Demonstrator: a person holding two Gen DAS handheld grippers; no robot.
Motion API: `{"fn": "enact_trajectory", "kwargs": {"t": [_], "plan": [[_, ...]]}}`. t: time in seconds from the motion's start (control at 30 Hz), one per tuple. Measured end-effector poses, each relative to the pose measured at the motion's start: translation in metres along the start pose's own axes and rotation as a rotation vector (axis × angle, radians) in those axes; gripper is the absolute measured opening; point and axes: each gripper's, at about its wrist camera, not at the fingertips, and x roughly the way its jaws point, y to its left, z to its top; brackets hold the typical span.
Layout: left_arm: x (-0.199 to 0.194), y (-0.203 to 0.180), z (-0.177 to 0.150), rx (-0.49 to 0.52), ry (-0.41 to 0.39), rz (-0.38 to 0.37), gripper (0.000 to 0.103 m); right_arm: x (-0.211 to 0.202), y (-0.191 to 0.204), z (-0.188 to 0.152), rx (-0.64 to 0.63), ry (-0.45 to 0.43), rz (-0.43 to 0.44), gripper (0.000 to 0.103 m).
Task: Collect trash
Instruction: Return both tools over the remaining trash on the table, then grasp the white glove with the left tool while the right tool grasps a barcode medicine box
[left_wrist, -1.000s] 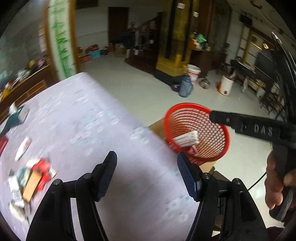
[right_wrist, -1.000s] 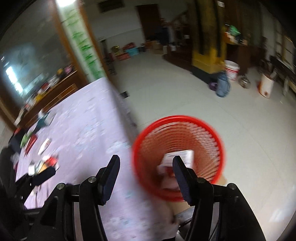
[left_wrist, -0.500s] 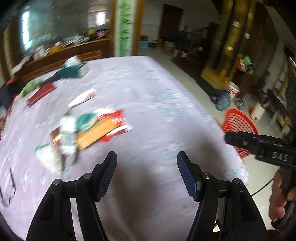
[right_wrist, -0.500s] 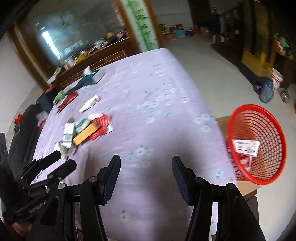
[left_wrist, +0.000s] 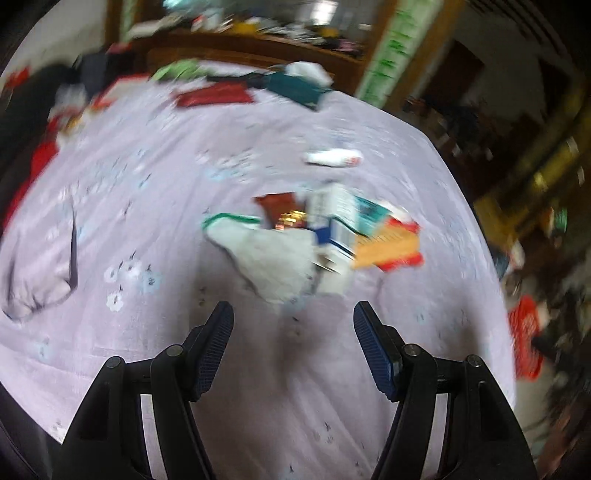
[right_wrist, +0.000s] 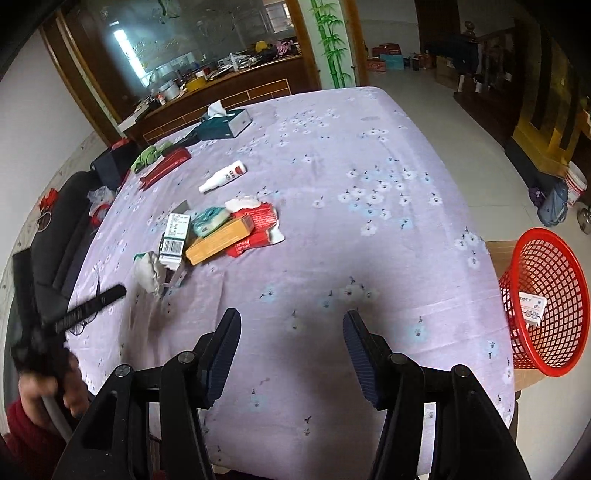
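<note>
Not much can be read here. The white box (right_wrist: 174, 239) left of the middle in the right wrist view shows a black barcode, but its numbers are too small to read. The small white box (right_wrist: 532, 308) in the red basket (right_wrist: 554, 291) at the right has print, also too small.

The whole left wrist view was smeared by motion, so the heap of trash (left_wrist: 325, 236) near the tablecloth's middle showed only as patches of white, orange and red, its print unreadable. The red basket (left_wrist: 526, 339) off the table's right edge was a blur there. In the right wrist view, the left gripper (right_wrist: 88, 304) was streaked, its fingertips indistinct.
</note>
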Motion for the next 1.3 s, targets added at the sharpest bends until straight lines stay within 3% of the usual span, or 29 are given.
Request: {"fn": "enact_trajectory", "kwargs": {"t": [0.2,0.27,0.43,0.47,0.5,0.53,0.63,0.8,1.03,1.3], "plan": [[0.035,0.036,0.024,-0.21,0.071,-0.082,0.066,-0.003,-0.001,-0.005,0.004,-0.001,-0.027,0.061],[0.048,0.039,0.03,-0.239,0.096,-0.136,0.066,-0.006,-0.004,-0.006,0.013,-0.005,-0.04,0.061],[0.073,0.032,0.036,-0.251,0.127,-0.13,0.064,-0.007,-0.008,-0.007,0.031,-0.001,-0.054,0.061],[0.076,0.029,0.036,-0.236,0.122,-0.135,0.058,-0.007,-0.007,-0.006,0.027,-0.002,-0.052,0.061],[0.078,0.028,0.035,-0.22,0.122,-0.138,0.043,-0.008,-0.004,-0.005,0.022,-0.003,-0.047,0.061],[0.079,0.026,0.035,-0.203,0.123,-0.133,0.035,-0.008,-0.002,-0.004,0.016,-0.004,-0.036,0.061],[0.073,0.024,0.031,-0.16,0.09,-0.127,0.023,-0.004,0.01,0.002,0.005,0.007,0.016,0.061],[0.042,0.028,0.023,-0.068,0.019,-0.104,0.022,0.013,0.039,0.013,-0.016,0.031,0.101,0.061],[0.002,0.039,0.004,0.049,-0.031,-0.061,0.022,0.078,0.088,0.035,0.03,0.128,0.254,0.061],[-0.019,0.049,-0.013,0.152,-0.051,-0.031,0.022,0.145,0.129,0.051,0.088,0.182,0.276,0.061]]}}
